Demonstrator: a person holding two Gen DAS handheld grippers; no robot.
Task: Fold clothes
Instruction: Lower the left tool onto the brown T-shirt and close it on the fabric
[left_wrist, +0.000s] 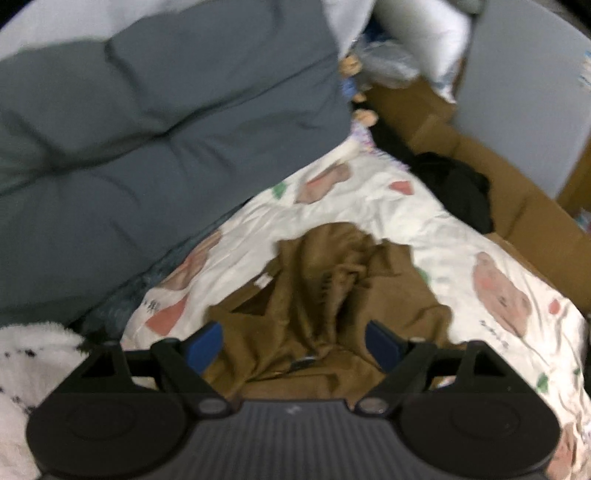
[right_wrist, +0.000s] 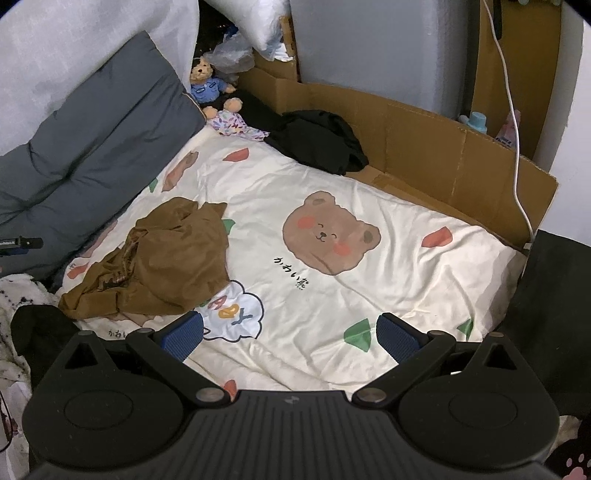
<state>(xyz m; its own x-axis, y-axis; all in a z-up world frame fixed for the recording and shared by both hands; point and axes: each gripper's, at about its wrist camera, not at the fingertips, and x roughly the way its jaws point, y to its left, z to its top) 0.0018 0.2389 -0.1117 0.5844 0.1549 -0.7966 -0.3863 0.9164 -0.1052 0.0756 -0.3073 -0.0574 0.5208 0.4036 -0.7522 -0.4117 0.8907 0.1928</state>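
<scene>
I am holding my left gripper (left_wrist: 293, 345) and right gripper (right_wrist: 290, 336) wide apart, gripping nothing, over a bear-print bedsheet (right_wrist: 369, 184) where a crumpled brown garment (right_wrist: 166, 258) is lying beside a grey cushion (right_wrist: 92, 155), cardboard (right_wrist: 424, 147) lining the far edge.

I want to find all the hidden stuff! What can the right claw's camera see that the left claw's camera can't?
Only the right camera shows the big bear face printed on the sheet, the white cable and the blue bottle cap. It also shows the teddy bear clearly, which is just a blur in the left view.

Only the left camera shows the brown clothes up close, right between the open left claw.

Both show the brown clothes, the grey cushion, the black clothes, the cardboard and the sheet. The right claw is open too.
</scene>
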